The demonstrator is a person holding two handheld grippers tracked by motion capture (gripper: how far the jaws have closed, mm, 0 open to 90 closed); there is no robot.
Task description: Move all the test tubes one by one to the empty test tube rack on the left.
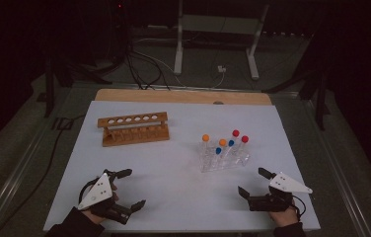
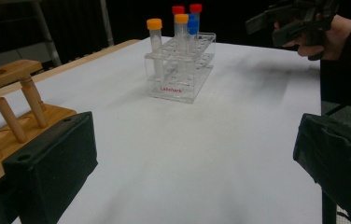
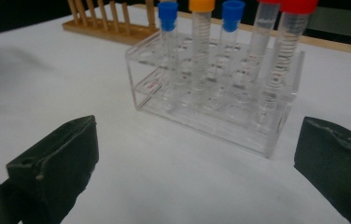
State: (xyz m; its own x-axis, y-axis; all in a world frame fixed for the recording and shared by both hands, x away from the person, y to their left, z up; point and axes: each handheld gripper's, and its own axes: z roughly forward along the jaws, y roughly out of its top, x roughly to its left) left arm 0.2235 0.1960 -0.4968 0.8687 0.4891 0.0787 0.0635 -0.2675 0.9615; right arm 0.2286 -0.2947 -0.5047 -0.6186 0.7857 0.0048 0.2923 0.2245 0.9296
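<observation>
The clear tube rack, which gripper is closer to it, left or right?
Right. The right gripper sits open just in front of the clear tube rack; the left gripper, also open, is across the table, nearer the wooden rack.

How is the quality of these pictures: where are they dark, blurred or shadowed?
High view: the room around the table is nearly black, and the white top is evenly but dimly lit. Left gripper view: the clear rack is fairly sharp, the near black jaws soft, and a faint grey shadow lies under the right tongs. Right gripper view: the tube caps are cut off at the top edge, and the jaws are blurred.
</observation>
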